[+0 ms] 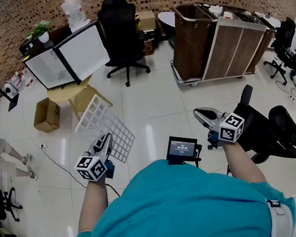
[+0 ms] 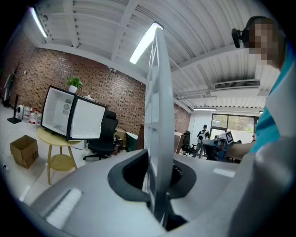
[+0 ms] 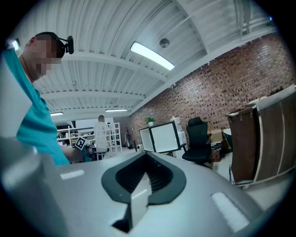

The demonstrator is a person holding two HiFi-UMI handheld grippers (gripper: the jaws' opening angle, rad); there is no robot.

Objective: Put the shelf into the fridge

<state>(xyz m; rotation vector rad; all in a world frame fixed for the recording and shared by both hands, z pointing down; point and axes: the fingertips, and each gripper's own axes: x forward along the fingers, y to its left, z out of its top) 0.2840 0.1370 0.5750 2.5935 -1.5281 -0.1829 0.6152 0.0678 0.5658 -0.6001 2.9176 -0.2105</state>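
Brick-walled office: left claw (image 1: 104, 142) clamps the grid shelf (image 1: 105, 120) by its edge, likely for carrying to the open fridge (image 1: 51, 68) well ahead; right claw (image 1: 200, 114) is closed, empty.

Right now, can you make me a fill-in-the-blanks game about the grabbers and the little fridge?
The left gripper has its jaws ____ on the white wire grid shelf. The right gripper holds ____. The small white fridge with black edges has its door ____. That fridge stands on a round ____ table.
Missing words: shut, nothing, open, yellow.
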